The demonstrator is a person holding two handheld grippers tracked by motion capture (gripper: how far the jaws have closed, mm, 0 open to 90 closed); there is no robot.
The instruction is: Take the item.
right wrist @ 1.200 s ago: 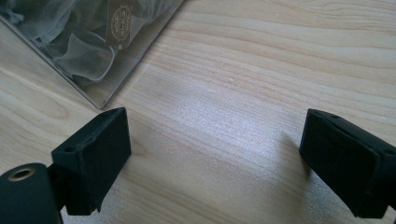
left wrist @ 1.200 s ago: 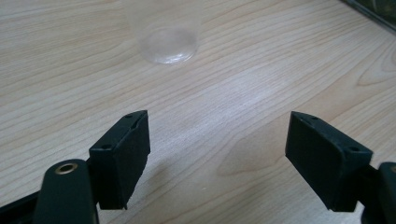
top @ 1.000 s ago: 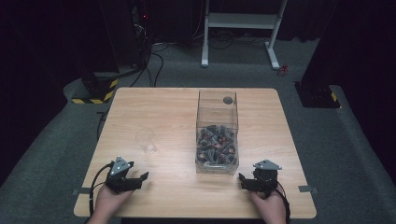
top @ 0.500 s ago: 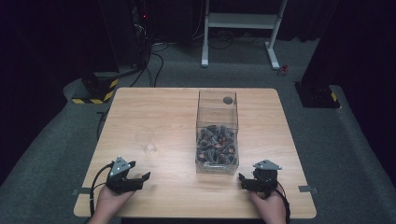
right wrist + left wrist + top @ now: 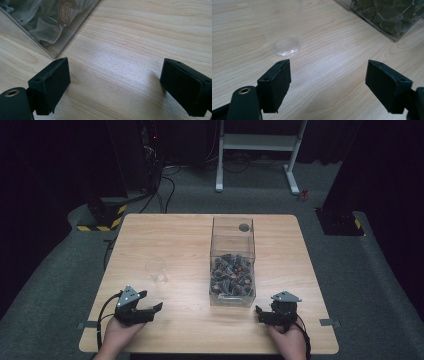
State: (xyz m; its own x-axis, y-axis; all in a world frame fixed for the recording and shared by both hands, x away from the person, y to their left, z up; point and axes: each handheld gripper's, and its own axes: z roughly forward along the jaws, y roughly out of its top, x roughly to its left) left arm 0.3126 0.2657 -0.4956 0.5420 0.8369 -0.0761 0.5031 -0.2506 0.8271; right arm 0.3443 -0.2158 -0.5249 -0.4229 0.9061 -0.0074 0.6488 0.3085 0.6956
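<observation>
A: Left gripper [image 5: 145, 309] and right gripper [image 5: 265, 314]: jaws wide, empty, resting near table [image 5: 175, 235] edge

B: Nothing begun, apparently; cup [image 5: 156, 270] empty beside filled box [image 5: 233, 265]

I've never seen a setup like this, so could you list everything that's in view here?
Table: one, light wood, centre.
Box: one, clear, right of table centre, partly filled with small dark packets.
Cup: one, clear, empty, upright, left of the box.
Stand: one, white, on the floor beyond the table.
Cables: several, black, on the floor at far left.
Left gripper: one, black, near left edge, open.
Right gripper: one, black, near right edge, open.
Hands: two, holding the grippers.
</observation>
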